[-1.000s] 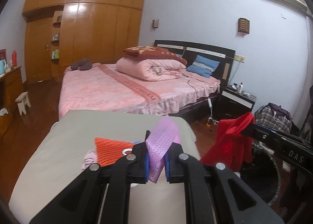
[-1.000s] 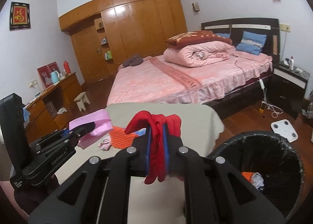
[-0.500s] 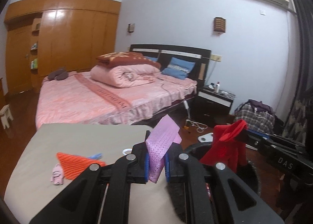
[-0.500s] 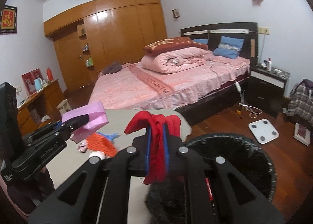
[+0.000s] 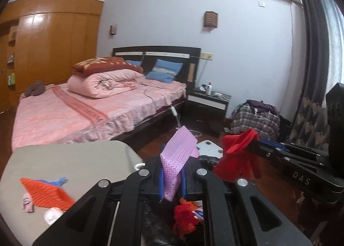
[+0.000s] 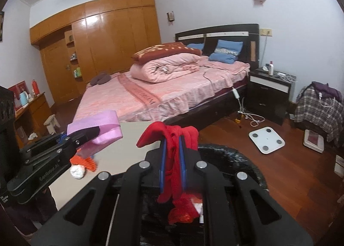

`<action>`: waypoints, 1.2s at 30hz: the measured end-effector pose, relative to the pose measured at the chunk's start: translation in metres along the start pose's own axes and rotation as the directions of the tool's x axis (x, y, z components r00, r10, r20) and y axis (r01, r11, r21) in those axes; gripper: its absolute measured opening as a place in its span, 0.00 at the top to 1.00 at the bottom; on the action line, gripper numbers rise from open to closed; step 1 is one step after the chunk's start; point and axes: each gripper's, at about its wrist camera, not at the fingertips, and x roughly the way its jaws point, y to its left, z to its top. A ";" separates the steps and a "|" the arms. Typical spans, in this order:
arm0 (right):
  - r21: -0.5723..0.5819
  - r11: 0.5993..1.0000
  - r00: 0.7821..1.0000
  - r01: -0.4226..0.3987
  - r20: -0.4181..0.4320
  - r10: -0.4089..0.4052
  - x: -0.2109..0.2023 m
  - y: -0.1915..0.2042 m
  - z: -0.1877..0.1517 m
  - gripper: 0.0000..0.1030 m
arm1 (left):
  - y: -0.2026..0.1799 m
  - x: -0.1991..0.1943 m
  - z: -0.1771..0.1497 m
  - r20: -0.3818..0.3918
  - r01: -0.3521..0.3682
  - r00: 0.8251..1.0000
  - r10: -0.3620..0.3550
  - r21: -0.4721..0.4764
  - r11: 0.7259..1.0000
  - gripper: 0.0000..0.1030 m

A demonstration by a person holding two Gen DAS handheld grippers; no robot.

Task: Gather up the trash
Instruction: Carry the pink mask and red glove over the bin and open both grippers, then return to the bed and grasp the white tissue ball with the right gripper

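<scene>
- We are holding the left gripper [image 5: 171, 178] with its jaws pinching a pink mesh cloth [image 5: 178, 160], which is standing up between the blue pads.
- We are holding the right gripper [image 6: 172, 164] with its jaws pinching a red cloth [image 6: 174, 155] that is drooping below the fingers.
- Over the last second we have been swinging both grippers off the grey table [image 5: 71, 160] and out past its right edge; a second ago the table was filling the foreground, and now the black trash bin [image 6: 236, 160] is lying directly under both tools.
- Red and white scraps [image 6: 185, 207] are already sitting inside the bin, beneath the hanging red cloth.
- An orange cloth [image 5: 46, 192], a small pink piece [image 5: 28, 202] and a white wad [image 6: 77, 171] are lying near the table's front edge, not yet collected.
- We are judging both pieces ready to drop, with the table scraps left for afterwards.
</scene>
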 end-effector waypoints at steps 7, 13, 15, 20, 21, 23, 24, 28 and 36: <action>0.029 0.998 0.998 0.050 -0.034 -0.049 0.009 -0.031 -0.013 0.90 | -0.020 0.032 -0.005 -0.053 0.068 0.996 -0.067 0.008 0.998 0.88; 0.049 0.993 0.991 0.108 -0.086 -0.104 0.024 -0.051 -0.028 0.72 | -0.026 0.055 -0.016 -0.120 0.115 0.986 -0.115 -0.010 0.993 0.65; 0.058 0.991 0.989 0.123 -0.091 -0.117 0.025 -0.056 -0.031 0.60 | -0.024 0.057 -0.019 -0.131 0.116 0.984 -0.118 -0.020 0.993 0.56; 0.075 0.985 0.985 0.158 -0.075 -0.153 0.020 -0.058 -0.038 0.24 | -0.008 0.054 -0.025 -0.144 0.082 0.986 -0.088 -0.048 0.995 0.41; 0.075 0.983 0.985 0.166 -0.067 -0.161 0.019 -0.057 -0.038 0.19 | -0.005 0.053 -0.025 -0.144 0.075 0.986 -0.083 -0.057 0.996 0.35; 0.074 0.982 0.983 0.176 -0.056 -0.172 0.018 -0.056 -0.038 0.13 | 0.001 0.053 -0.026 -0.155 0.069 0.985 -0.079 -0.072 0.995 0.33; 0.072 0.982 0.984 0.176 -0.055 -0.172 0.018 -0.055 -0.038 0.13 | 0.003 0.053 -0.026 -0.155 0.062 0.985 -0.072 -0.072 0.995 0.33; 0.073 0.983 0.985 0.168 -0.051 -0.165 0.016 -0.052 -0.037 0.12 | 0.011 0.048 -0.027 -0.139 0.030 0.990 -0.038 -0.063 0.998 0.33; 0.093 0.987 0.991 0.131 -0.047 -0.127 0.013 -0.033 -0.035 0.09 | 0.037 0.023 -0.027 -0.103 -0.073 0.992 0.068 -0.047 0.996 0.24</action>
